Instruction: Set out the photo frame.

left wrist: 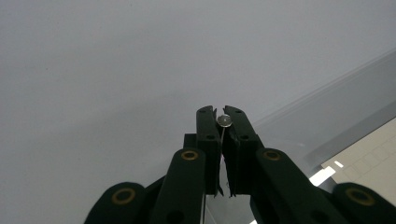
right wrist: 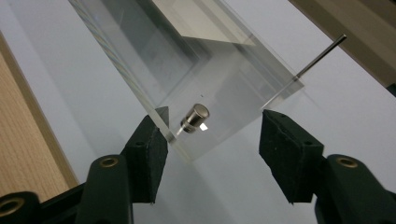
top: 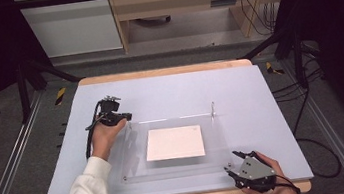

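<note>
Item: left claw (left wrist: pixel 223 122) clamped on a thin pin (left wrist: pixel 224 121), seemingly a fastener. Right claw (right wrist: pixel 212 135) half-wide around the acrylic plate's (right wrist: pixel 224 93) corner stud (right wrist: pixel 194 117); next we must pinch it squarely.

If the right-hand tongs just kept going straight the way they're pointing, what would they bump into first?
Probably the small metal cap on the near corner of the clear acrylic plate. It sits between the open right tongs, just ahead of them; depth is hard to judge, so the plate's corner might touch first.

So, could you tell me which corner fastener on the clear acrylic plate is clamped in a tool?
The small silver pin at the plate's far-left corner, pinched in the shut left tool. The silver cap at the near-right corner sits untouched between the right tool's open jaws.
</note>
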